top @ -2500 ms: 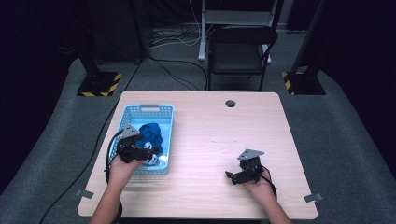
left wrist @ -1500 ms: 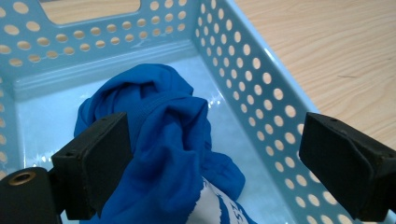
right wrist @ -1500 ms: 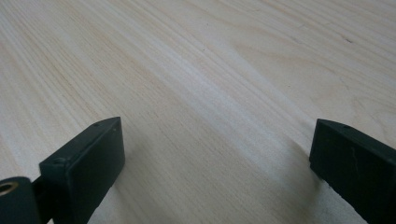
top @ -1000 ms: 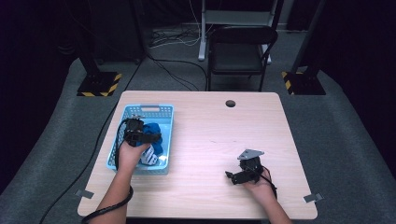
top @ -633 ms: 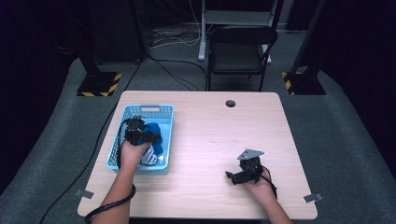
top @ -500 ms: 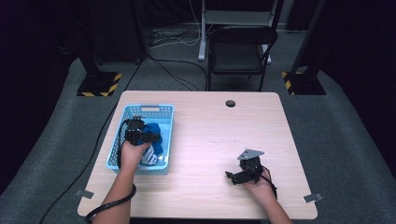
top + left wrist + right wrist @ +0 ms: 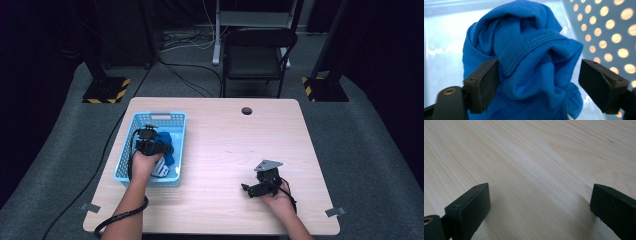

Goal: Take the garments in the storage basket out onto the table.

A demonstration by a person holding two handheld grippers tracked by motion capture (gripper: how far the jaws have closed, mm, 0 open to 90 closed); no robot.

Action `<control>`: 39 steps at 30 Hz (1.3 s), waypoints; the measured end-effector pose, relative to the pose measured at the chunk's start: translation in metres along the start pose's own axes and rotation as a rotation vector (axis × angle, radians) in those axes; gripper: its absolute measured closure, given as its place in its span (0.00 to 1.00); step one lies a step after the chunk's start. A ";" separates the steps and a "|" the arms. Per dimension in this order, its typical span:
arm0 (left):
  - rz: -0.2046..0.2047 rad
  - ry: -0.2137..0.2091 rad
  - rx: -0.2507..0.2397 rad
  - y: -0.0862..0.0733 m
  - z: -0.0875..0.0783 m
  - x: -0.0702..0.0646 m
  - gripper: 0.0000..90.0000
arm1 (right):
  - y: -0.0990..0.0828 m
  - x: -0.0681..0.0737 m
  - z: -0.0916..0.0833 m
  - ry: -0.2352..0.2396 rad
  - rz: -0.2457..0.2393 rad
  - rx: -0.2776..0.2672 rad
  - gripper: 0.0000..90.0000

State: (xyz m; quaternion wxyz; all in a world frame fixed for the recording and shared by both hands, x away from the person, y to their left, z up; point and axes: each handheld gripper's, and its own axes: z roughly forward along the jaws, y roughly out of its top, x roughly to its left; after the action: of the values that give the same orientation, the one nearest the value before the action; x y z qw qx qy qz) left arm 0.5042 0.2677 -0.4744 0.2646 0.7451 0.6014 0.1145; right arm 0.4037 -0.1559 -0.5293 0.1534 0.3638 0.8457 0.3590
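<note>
Your left tongs (image 7: 537, 82) were closing around the blue cloth (image 7: 524, 62) in the basket (image 7: 131, 142), one pad touching, to lift it; your right tongs (image 7: 541, 212) rested wide open on the tabletop (image 7: 536, 157).

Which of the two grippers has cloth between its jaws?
The left gripper, down in the blue basket: its jaws, just closing, straddle the bunched blue cloth. The right gripper gapes over bare table.

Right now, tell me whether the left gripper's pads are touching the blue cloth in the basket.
Touching on one side: in the left gripper view one pad presses the blue cloth; the other stands clear, with a gap.
</note>
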 end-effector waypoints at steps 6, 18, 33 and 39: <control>-0.014 0.012 0.029 0.000 0.003 0.001 0.24 | 0.000 0.000 0.000 0.001 0.000 0.000 0.03; -0.020 0.044 0.043 0.000 0.003 0.004 0.49 | 0.000 0.000 0.000 0.001 0.000 0.000 0.03; -0.011 0.043 -0.006 0.001 -0.007 0.002 0.67 | 0.000 0.000 0.000 0.001 0.001 0.000 0.03; 0.005 0.037 -0.036 0.001 -0.016 0.000 0.68 | 0.000 0.000 0.000 0.001 0.001 0.000 0.03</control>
State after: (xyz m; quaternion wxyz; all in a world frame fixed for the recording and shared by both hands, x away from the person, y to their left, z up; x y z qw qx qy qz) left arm 0.4971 0.2718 -0.4600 0.2665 0.7395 0.6022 0.1396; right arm 0.4038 -0.1561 -0.5293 0.1527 0.3638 0.8457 0.3593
